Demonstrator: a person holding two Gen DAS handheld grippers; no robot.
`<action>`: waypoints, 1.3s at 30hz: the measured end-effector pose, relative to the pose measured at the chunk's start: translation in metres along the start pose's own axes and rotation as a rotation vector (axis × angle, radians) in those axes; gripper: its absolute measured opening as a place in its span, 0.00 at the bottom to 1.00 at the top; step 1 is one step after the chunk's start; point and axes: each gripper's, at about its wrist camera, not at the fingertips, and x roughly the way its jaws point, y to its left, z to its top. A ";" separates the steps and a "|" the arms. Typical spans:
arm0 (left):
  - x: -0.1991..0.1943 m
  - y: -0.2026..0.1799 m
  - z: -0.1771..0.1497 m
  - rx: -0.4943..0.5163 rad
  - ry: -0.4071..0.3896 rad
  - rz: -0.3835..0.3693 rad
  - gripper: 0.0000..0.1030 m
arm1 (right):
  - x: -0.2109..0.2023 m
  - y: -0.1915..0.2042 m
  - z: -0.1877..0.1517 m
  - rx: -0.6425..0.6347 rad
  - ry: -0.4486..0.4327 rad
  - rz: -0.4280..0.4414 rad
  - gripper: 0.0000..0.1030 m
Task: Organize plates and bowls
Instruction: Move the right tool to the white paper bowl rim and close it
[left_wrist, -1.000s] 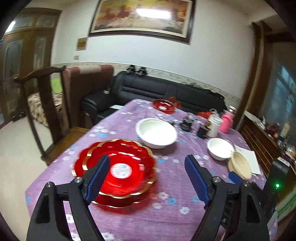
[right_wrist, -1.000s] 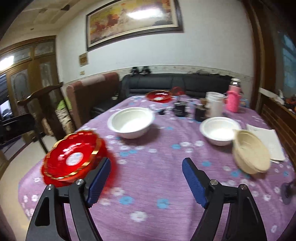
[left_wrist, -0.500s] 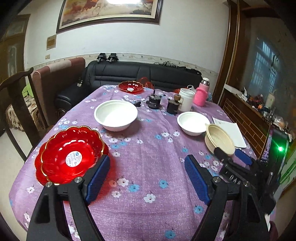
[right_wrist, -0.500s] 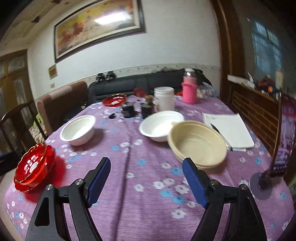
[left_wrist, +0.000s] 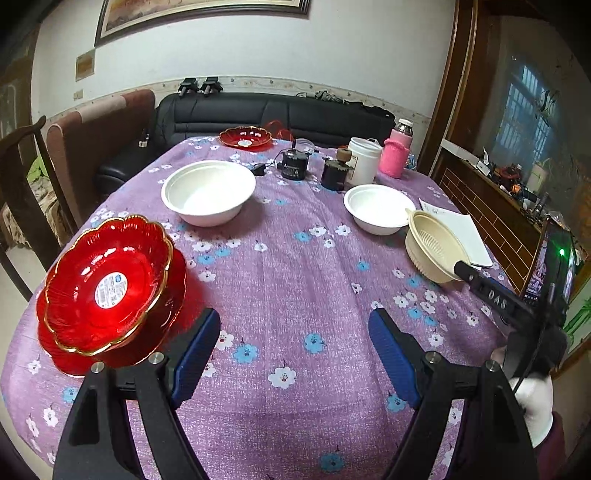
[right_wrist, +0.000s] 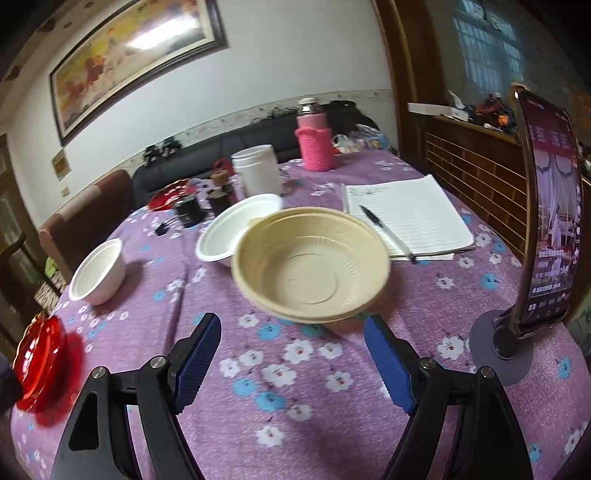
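Only the left wrist view shows the stacked red plates (left_wrist: 107, 288) fully, at the counter's (left_wrist: 295, 288) near-left edge beside the wide, empty left tool (left_wrist: 293, 349), while the right view has the beige bowl (right_wrist: 312, 264) just beyond the wide, empty right tool (right_wrist: 291, 349).
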 end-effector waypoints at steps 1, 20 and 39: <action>0.001 0.002 0.000 -0.003 0.003 0.000 0.80 | 0.002 -0.002 0.001 0.015 0.002 -0.010 0.81; 0.001 0.031 0.000 -0.031 -0.008 -0.050 0.80 | 0.025 0.073 0.058 -0.083 0.026 0.170 0.81; 0.007 0.060 0.008 -0.036 0.003 -0.061 0.80 | 0.209 0.050 0.139 -0.062 0.433 -0.065 0.19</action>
